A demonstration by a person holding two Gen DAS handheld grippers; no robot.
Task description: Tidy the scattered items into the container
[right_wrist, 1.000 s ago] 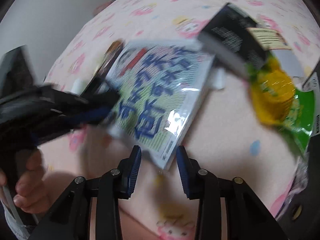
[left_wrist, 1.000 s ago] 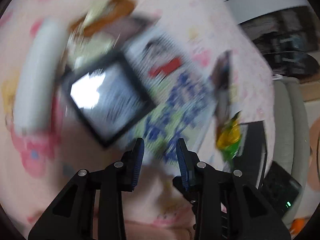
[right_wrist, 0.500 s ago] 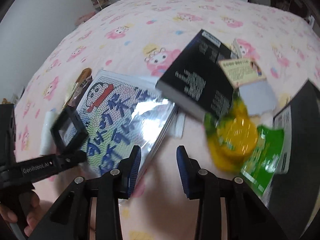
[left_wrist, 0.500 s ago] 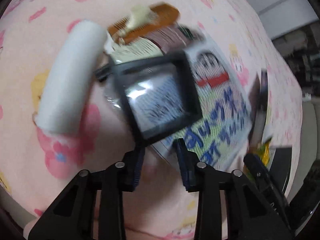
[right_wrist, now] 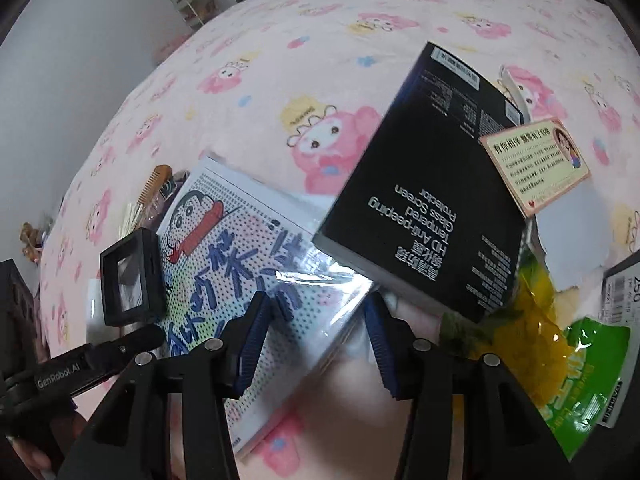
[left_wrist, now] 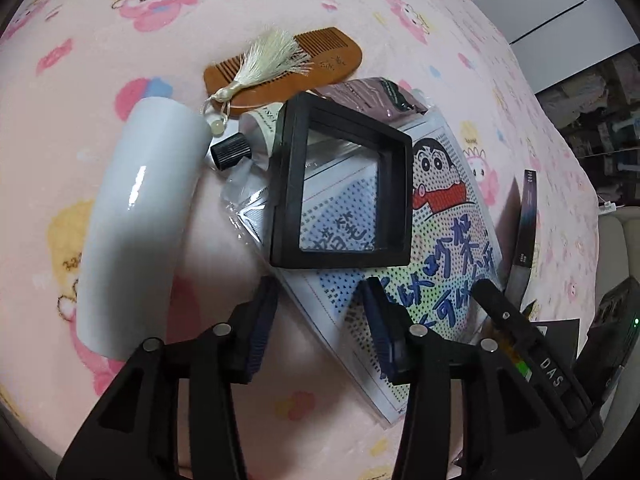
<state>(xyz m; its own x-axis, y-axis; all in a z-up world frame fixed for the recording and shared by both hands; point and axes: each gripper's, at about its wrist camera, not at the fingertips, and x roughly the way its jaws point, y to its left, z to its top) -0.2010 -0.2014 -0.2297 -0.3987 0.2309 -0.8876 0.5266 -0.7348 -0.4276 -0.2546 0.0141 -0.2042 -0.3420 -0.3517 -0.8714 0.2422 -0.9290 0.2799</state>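
Both grippers hang over the pink blanket (left_wrist: 360,32) with jaws that have just been opening. Nothing is pressed between the pads of the left gripper (left_wrist: 320,320); ahead of its fingertips a black square frame (left_wrist: 340,184) rests on the cartoon-printed packet (left_wrist: 448,240), and the white cylinder (left_wrist: 140,216) lies to its left. Over the packet's edge, the right gripper (right_wrist: 316,336) grips nothing; a black box (right_wrist: 432,188) lies ahead, a green-yellow bag (right_wrist: 560,360) to its right.
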